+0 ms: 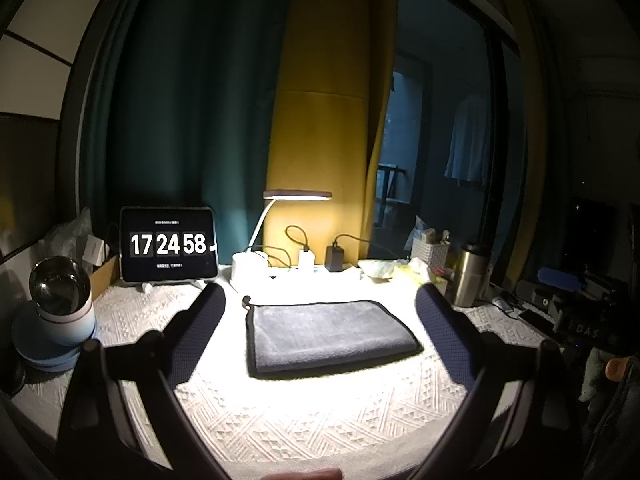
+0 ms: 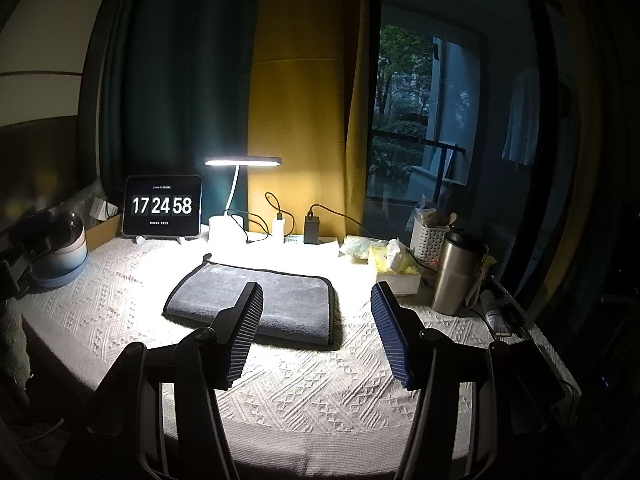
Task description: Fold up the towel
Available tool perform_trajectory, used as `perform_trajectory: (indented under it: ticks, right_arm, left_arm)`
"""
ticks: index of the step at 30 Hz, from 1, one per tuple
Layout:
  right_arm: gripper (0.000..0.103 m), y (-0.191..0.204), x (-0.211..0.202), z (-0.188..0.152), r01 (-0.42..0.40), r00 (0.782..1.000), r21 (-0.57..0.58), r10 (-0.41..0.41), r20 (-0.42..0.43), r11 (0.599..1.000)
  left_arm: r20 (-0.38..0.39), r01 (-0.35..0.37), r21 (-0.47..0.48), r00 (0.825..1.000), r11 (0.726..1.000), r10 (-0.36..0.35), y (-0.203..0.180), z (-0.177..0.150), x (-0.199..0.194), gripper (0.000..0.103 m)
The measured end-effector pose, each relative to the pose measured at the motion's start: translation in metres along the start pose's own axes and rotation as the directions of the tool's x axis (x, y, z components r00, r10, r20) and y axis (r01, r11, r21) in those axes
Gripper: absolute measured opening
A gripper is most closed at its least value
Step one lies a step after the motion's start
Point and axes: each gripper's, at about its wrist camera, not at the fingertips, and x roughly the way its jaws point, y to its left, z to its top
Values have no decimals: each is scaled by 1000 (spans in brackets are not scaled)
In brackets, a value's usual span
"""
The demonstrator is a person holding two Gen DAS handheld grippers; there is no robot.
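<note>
Lying flat: the grey towel rests folded into a rectangle on the white textured cloth covering the bench, in the pool of light from the desk lamp.
Towel long axis: it runs left to right across the bench, roughly parallel to the back edge; the short sides face left and right.
Towel pointing: the dark hanging loop sticks out from the far left corner, toward the lamp base.
Towel edges: dark piping borders it; the near edge looks thicker, as layers stacked.
Left hand-held gripper: spread wide, nothing between its dark padded fingers; it hovers on the near side of the towel, the towel showing in the gap, no contact visible.
Right hand-held gripper: also spread, holding nothing; its ribbed blue pads sit apart, the left finger overlapping the towel's near right part in view, the right finger over bare cloth. Whether it touches the towel cannot be told.
Tablet clock: stands at the back left, reading 17 24 58.
Steel tumbler: upright at the right, well apart from the towel.
White basket: behind the tumbler.
Chargers: plugged in beside the lamp base, at the back.
</note>
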Motion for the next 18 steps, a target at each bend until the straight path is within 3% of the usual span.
perform_trajectory:
  ticks: [18]
  right_arm:
    - [59, -1, 1, 0, -3, 1000, 2, 3, -2, 1000]
  left_arm:
    - [-5, 4, -2, 1000, 1000, -4, -7, -3, 0, 97]
